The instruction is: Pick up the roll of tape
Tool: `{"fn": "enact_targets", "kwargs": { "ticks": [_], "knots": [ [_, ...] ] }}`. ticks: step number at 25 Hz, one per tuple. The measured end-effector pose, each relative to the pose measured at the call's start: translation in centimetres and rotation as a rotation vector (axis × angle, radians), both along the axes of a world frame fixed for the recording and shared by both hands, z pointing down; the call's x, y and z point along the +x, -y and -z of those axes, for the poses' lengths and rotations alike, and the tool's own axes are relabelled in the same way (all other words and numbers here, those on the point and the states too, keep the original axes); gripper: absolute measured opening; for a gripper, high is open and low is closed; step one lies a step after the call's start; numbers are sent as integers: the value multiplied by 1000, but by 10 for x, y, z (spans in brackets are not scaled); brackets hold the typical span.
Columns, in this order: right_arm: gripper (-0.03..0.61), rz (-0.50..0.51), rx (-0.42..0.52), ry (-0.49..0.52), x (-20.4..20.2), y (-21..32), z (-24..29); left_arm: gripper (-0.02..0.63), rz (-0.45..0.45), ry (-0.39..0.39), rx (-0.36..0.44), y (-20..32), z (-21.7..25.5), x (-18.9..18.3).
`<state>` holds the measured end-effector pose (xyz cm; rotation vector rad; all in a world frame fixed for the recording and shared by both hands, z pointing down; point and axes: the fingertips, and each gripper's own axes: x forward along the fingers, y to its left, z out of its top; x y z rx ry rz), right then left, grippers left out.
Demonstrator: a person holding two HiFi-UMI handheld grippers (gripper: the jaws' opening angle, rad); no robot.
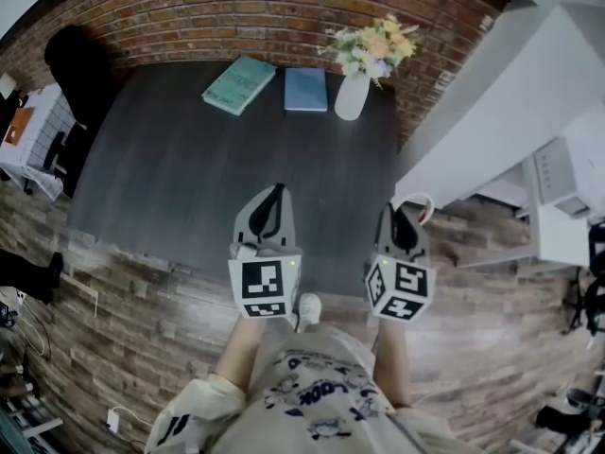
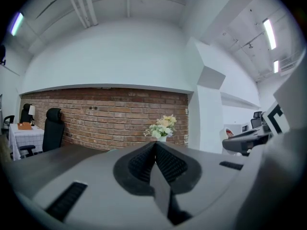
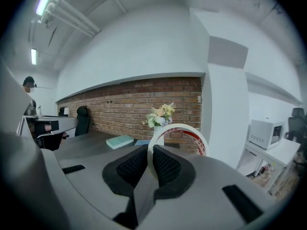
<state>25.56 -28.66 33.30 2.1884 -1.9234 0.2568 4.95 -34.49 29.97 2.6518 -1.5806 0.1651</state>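
Roll of tape (image 3: 178, 126): pinched by its band between the right gripper's pads and standing on edge. Its white ring, with red print on the inner face, arches above the jaw tips at the centre of the right gripper view. In the head view it sits right of centre, in the air over the table's near right corner.
Right gripper (image 3: 151, 150): jaws drawn in on the tape's band, with a black ribbed pad pressing on each side.
Left gripper (image 2: 155, 145): pads pressed together with nothing between them. It is at lower centre in the head view, beside the right gripper but apart from it.
Marker cubes (image 1: 265, 289): one on the back of each gripper, low in the head view, just above the person's patterned shirt (image 1: 312, 395).
Table (image 1: 189, 178): dark grey, filling the middle of the head view.
Books: a teal book (image 1: 239, 85) and a blue book (image 1: 305, 89) lie side by side at the table's far edge, upper centre.
Vase (image 1: 352, 95): white and upright, holding pale flowers, just right of the blue book.
Brick wall (image 1: 265, 12): runs behind the table along the top of the frame.
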Motion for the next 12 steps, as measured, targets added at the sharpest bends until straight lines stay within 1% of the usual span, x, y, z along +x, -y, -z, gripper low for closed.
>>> {"fn": "enact_targets", "kwargs": {
  "ticks": [6, 12],
  "knots": [
    [35, 3, 109, -30, -4, -6, 19, 3, 2, 0, 28, -4, 10, -2],
    [35, 38, 179, -46, -11, -10, 31, 3, 0, -5, 29, -9, 10, -2]
  ]
}}
